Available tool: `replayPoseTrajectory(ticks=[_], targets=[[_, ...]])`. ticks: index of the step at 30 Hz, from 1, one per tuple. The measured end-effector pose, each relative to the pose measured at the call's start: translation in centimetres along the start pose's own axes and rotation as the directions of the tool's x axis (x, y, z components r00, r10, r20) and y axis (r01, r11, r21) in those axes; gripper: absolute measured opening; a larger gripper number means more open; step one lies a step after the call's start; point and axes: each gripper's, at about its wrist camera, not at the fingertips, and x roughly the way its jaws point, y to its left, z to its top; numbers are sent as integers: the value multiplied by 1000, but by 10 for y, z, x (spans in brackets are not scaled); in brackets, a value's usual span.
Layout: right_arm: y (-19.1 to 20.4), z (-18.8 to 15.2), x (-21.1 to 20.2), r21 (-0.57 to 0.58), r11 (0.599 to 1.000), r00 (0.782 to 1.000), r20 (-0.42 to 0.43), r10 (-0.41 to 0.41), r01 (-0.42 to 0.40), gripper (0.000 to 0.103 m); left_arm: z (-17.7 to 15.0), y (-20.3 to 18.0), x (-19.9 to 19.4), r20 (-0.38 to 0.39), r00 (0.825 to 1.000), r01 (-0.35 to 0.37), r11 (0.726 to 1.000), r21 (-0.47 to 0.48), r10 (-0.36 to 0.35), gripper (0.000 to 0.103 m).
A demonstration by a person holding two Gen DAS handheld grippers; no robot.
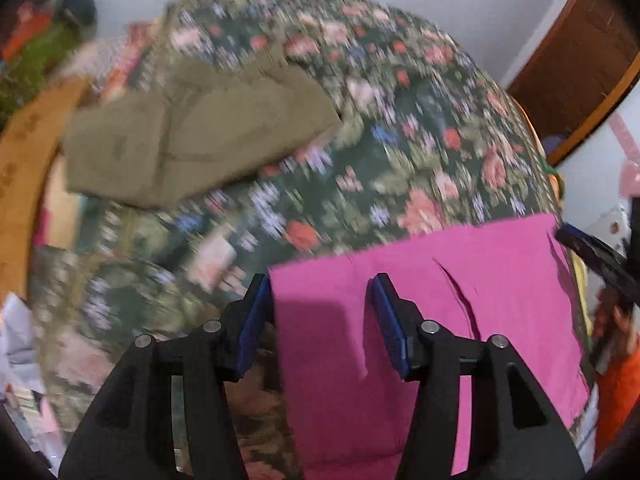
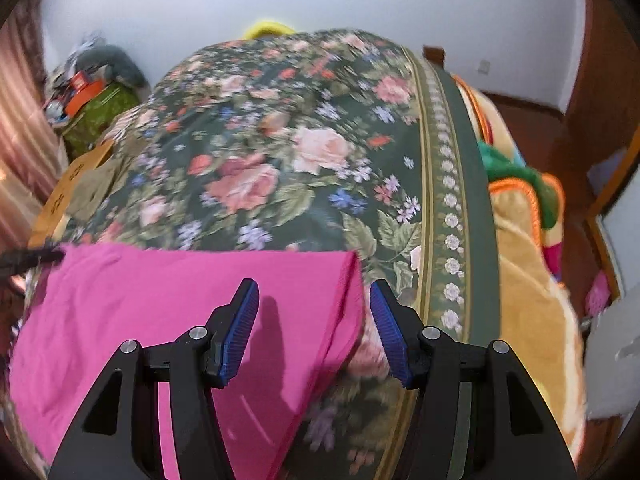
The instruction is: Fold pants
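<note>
While both tools hang over the bed (image 2: 280,152), the pink pants (image 2: 160,312) lie flat on its floral cover at 6 o'clock. Left tool (image 1: 320,320) spreads wide across their left edge, right tool (image 2: 312,328) wide across the right edge, probably to take both sides evenly for a fold. Olive folded pants (image 1: 192,136) rest at 10 o'clock. No writing is legible.

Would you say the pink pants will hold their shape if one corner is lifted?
Probably not: the pink pants lie flat and thin with soft creases, so they should drape and sag. They look light. On the floral bedspread they would likely bunch rather than slide when pushed.
</note>
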Motion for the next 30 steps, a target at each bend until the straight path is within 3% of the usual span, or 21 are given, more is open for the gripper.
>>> replayPoseTrajectory(ticks=[2,4,5,7,8,9,14,21,23,26,28,30], targets=[[-7,1,11,42,999,1000,-20,22,-21,54,-6,-2,3,13,1000,-6,1000,18,5,53],[-7,0,18,53,998,999,-25,46,-45,53,-8,-1,2,21,1000,13,1000,10,-13,46],[-5,-1,18,41,998,999,-8,45,-45,42,-8,0,2,20,999,36,999,-4,-36,44],[2,-3,18,0,999,999,10,40,-40,24,-8,0,0,24,998,65,998,0,-65,24],[6,-2,17,-17,999,999,18,29,-29,12,-9,-1,-2,29,997,66,998,12,-67,22],[9,-2,17,-32,999,999,24,24,-24,8,-9,-5,-4,37,998,52,998,29,-53,18],[20,1,17,-139,988,996,64,-55,64,5,-14,-14,-12,84,996,-41,997,61,36,14],[23,3,22,-152,983,994,37,-99,104,5,-19,-17,-13,93,989,-119,990,76,112,17],[23,6,15,-144,985,995,11,-100,100,10,-18,-17,-22,93,989,-126,987,95,118,18],[24,11,-6,-134,983,992,21,-123,125,29,-17,-18,-42,131,980,-166,979,115,151,20],[28,13,-22,-133,985,994,46,-100,106,48,-16,-21,-54,158,972,-194,972,133,173,21],[37,15,-40,-145,986,995,80,-65,76,48,-13,-25,-67,180,969,-194,970,149,167,23]])
